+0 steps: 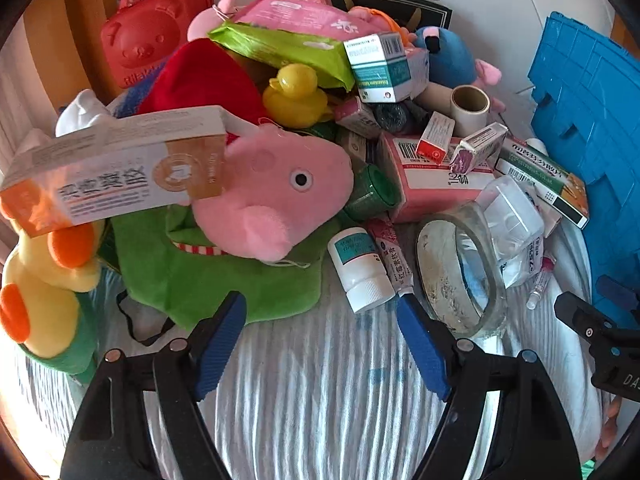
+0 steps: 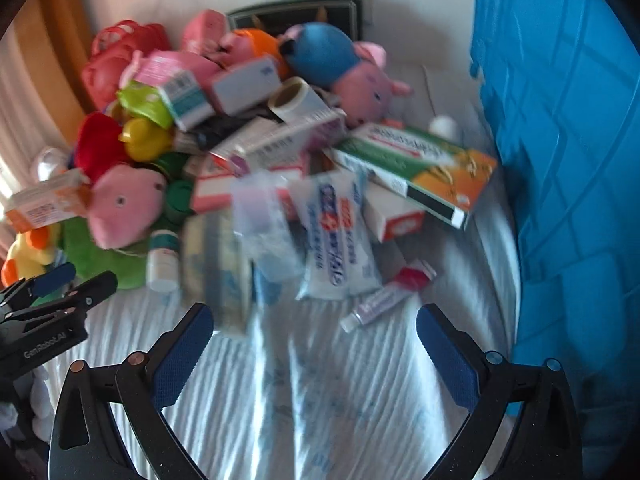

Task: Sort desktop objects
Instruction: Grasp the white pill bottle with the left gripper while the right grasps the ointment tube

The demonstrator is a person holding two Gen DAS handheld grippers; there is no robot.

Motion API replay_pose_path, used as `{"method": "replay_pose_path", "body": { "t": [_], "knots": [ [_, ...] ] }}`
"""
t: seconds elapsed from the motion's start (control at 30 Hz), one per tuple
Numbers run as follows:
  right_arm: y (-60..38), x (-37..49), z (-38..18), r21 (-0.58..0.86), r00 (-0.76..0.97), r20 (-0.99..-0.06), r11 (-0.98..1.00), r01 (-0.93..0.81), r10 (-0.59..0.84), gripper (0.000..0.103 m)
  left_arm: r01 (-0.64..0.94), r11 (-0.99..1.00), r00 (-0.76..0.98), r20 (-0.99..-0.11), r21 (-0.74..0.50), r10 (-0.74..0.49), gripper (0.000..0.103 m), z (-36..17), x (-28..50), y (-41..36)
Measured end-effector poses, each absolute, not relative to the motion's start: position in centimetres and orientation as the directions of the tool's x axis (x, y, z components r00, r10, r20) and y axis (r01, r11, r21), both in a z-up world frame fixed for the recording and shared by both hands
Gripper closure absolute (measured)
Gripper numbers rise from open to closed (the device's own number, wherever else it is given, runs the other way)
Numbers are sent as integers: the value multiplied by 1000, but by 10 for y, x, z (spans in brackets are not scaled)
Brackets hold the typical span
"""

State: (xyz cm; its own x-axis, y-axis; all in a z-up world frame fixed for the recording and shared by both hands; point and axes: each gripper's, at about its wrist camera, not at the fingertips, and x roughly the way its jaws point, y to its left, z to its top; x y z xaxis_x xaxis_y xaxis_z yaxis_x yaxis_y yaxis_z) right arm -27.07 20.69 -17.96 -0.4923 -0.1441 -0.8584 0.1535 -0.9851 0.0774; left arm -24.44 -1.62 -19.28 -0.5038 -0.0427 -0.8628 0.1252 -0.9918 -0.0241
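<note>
A heap of toys, medicine boxes and tubes lies on a white ribbed cloth [image 1: 320, 380]. My left gripper [image 1: 320, 304] hangs open just short of the heap, with nothing between its blue pads. A white pill bottle [image 1: 360, 276] and a clear tape roll [image 1: 460, 276] lie right beyond its fingertips, and a pink pig plush [image 1: 272, 196] lies on a green cloth toy [image 1: 208, 280] to the left. My right gripper [image 2: 316, 314] is also open and empty above the cloth. A small tube [image 2: 384, 300] and a white-and-blue pouch [image 2: 336, 248] lie ahead of it; that view is blurred.
A blue plastic crate [image 1: 592, 120] stands along the right side [image 2: 560, 160]. A long green-and-orange box [image 2: 420, 164] leans near it. A red bear case [image 1: 148, 36], a yellow duck [image 1: 296, 96] and a yellow-orange plush [image 1: 44, 280] lie at the back and left.
</note>
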Motion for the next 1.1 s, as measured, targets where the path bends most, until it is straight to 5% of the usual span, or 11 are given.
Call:
{"method": "replay_pose_path", "body": {
  "t": [0.07, 0.13, 0.2, 0.43, 0.83, 1.1],
  "knots": [
    [215, -278, -195, 65, -463, -879, -991, 119, -113, 1, 107, -994, -494, -868, -10, -44, 29, -204, -257, -11],
    [222, -284, -209, 45, -440, -894, -995, 94, -82, 13, 95, -995, -482, -875, -8, -39, 30, -212, -268, -7],
    [229, -289, -218, 34, -418, -907, -997, 72, -62, 43, 87, -996, -468, -883, -7, -34, 30, -220, -276, -3],
    [253, -302, -238, 63, -382, -922, -998, 12, -63, 46, 76, -997, -423, -905, 16, -47, 38, -244, -292, 1],
    [248, -309, -247, 24, -397, -917, -999, 46, -40, 64, 56, -998, -433, -900, 32, -53, 41, -244, -289, 4],
    [262, -297, -245, 7, -399, -917, -1000, 22, -15, 85, 28, -999, -440, -896, 45, -53, 67, -238, -279, 10]
  ]
}}
